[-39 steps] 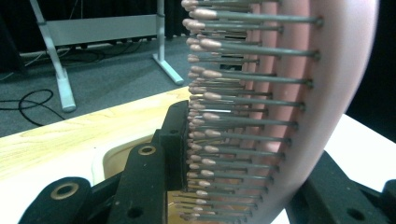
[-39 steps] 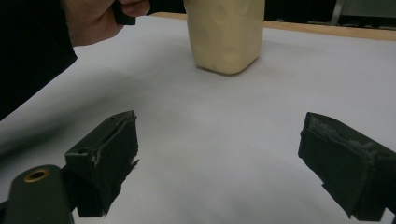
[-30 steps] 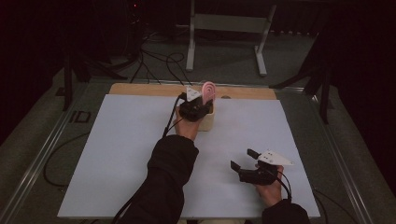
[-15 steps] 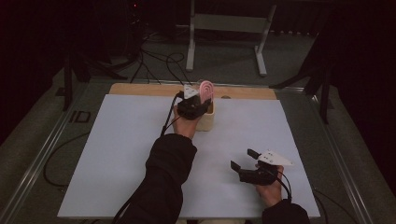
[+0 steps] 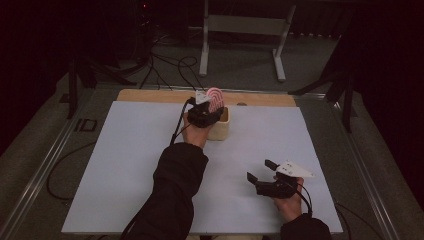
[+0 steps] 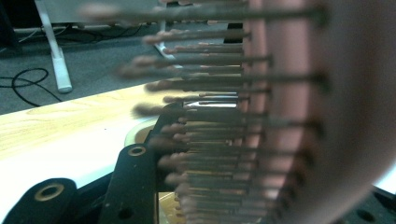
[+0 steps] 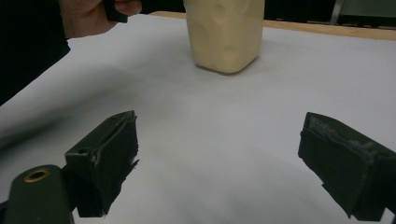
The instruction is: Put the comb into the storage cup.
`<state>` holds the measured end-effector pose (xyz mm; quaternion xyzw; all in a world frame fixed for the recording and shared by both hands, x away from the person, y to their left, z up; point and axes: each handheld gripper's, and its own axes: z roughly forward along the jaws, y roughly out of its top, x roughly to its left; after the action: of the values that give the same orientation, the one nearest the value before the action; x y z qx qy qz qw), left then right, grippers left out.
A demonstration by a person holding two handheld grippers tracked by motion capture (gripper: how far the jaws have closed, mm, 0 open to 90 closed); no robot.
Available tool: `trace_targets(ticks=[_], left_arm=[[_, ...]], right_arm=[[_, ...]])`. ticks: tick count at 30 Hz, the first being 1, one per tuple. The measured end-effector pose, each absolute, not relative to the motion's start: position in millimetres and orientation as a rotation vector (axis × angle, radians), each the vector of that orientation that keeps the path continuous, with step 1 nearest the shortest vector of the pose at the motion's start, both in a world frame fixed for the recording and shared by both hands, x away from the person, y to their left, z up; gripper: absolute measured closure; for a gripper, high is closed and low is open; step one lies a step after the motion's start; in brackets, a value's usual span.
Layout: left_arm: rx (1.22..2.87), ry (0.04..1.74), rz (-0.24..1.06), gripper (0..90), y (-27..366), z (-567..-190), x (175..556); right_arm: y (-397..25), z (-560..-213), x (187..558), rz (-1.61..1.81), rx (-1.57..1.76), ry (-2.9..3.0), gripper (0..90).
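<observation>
Left gripper (image 5: pixel 206 114) is clamped on a pink oval hairbrush with rows of dark, ball-tipped bristles (image 5: pixel 216 99), held directly above a cream, rounded-square plastic cup (image 5: pixel 222 129) that stands near the far edge of the white table sheet (image 5: pixel 125 165). In the left gripper view the brush head (image 6: pixel 299 116) sits just in front of the camera, its bristles pointing toward the view's left and its pad face running top to bottom. One black jaw is visible low on the bristle side; the other is hidden behind the brush. Part of the cup rim (image 6: pixel 140 133) shows below and behind the bristles.

Judged from the high view, the brush's long axis stands close to vertical, head up, with the handle end pointing down toward the cup opening. The handle itself is hidden by the gripper and hand, so whether it has entered the cup cannot be determined. The controlling relation is therefore vertical: the cup lies straight below the held brush, and any lowering should run along the brush's own axis.

Right gripper (image 5: pixel 263 172) rests near the front right of the sheet, jaws spread wide with nothing between them. In the right gripper view the cup (image 7: pixel 224 32) lies well ahead of it. The left hand is far nearer the cup.
</observation>
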<state>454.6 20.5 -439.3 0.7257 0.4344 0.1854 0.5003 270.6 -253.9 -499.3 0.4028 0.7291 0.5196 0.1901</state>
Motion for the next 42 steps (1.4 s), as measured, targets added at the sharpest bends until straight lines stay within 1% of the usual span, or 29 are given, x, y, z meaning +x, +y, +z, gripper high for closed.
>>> trace_targets(ticks=[5,14,21,22,23,25,28,30,31,37,42], left_arm=[[1.759,1.056,0.447,55.2,22,-439,455],[1.76,1.088,0.471,47.1,26,-438,456],[1.76,1.116,0.492,38.9,28,-438,457],[1.757,1.124,0.498,38.9,29,-439,457],[1.754,1.132,0.507,34.1,29,-439,457],[1.751,1.138,0.512,29.5,30,-440,457],[1.733,1.157,0.52,23.5,33,-441,456],[1.73,1.162,0.519,22.1,34,-442,456],[1.733,1.167,0.524,19.0,35,-443,456],[1.733,1.2,0.527,13.9,42,-448,456],[1.739,1.191,0.524,9.5,45,-447,454]], right_arm=[[-254,-499,271,1.459,1.133,2.049,11.7],[-254,-499,271,1.46,1.131,2.047,11.7],[-254,-499,271,1.46,1.131,2.047,11.7],[-254,-499,271,1.458,1.131,2.047,11.7],[-254,-500,271,1.461,1.132,2.047,11.7],[-254,-500,271,1.461,1.132,2.047,11.7],[-254,-500,271,1.459,1.133,2.049,11.7],[-254,-500,271,1.459,1.133,2.049,11.7],[-254,-500,271,1.462,1.131,2.049,11.7],[-254,-500,271,1.459,1.127,2.052,11.7],[-254,-500,271,1.459,1.126,2.052,11.7]])
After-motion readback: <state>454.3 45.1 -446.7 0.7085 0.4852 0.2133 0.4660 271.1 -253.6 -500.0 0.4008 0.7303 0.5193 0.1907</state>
